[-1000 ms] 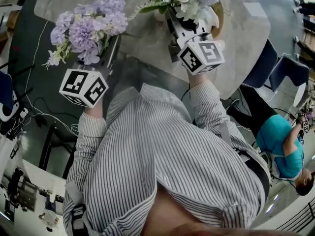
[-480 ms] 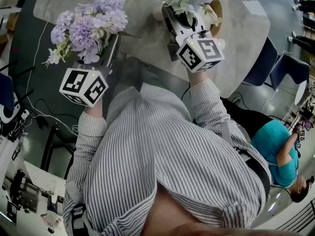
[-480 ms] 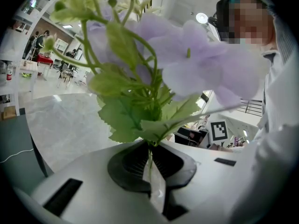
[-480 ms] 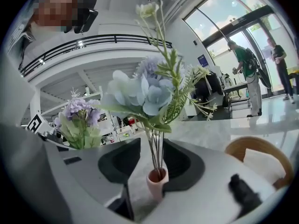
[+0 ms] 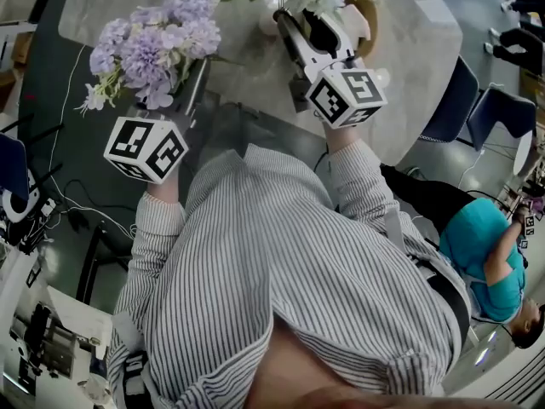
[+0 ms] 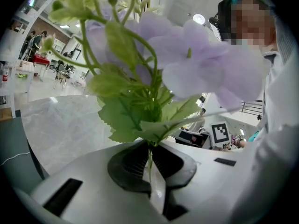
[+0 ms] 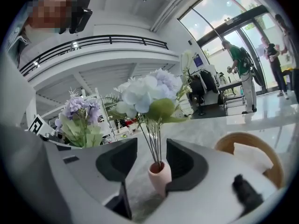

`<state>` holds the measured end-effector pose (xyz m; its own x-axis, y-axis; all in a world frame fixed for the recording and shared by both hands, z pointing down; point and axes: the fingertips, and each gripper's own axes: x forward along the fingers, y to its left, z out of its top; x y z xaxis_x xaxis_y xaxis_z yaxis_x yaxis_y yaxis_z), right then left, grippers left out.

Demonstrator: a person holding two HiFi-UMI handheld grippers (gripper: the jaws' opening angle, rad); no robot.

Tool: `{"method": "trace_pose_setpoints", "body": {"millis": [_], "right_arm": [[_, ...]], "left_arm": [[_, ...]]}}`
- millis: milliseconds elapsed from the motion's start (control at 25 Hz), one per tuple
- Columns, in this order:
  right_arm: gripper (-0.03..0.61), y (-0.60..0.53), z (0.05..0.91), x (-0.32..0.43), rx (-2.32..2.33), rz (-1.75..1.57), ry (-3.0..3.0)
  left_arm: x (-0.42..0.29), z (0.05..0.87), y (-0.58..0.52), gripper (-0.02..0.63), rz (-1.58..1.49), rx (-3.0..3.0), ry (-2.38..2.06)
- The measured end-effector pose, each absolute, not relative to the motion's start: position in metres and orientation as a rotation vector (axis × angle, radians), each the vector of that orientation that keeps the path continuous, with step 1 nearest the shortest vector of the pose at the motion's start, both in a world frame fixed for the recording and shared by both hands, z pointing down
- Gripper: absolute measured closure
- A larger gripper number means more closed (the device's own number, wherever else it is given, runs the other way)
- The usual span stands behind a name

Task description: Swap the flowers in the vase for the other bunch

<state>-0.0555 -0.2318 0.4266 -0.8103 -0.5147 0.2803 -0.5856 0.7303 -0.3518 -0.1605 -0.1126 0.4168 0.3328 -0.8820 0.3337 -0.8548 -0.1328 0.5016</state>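
Table shows one vase, one purple bunch, one pale bunch.

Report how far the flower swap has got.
Done: the pale bunch stands in the pink vase. In hand: the left gripper is shut on the purple bunch by its stem; the right gripper is opening its jaws, the vase between them. Left: the purple bunch must go down or into the vase; which, I cannot tell.

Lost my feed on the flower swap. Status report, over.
Left gripper shut on purple bunch stem. Right gripper opening, white bunch stems between fingers, ungripped. White bunch in pink vase. Wooden bowl beside vase, apart.
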Motion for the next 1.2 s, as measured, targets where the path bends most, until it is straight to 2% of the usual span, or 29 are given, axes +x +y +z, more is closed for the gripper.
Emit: {"method": "trace_pose_setpoints", "body": {"millis": [760,920,1200], "right_arm": [[0.391,-0.199,0.363,0.009,1.035,0.54,-2.855],[0.394,-0.186,0.345,0.003,0.998,0.516,-2.896],[0.462,-0.17,0.326,0.003,0.984,0.478,-2.943]], "left_arm": [[-0.125,0.369,-0.116,0.581,-0.065,2.19,-1.476],[-0.125,0.356,-0.115,0.581,-0.068,2.228,-1.468],[-0.115,0.352,-0.11,0.581,-0.052,2.265,-1.442]]}}
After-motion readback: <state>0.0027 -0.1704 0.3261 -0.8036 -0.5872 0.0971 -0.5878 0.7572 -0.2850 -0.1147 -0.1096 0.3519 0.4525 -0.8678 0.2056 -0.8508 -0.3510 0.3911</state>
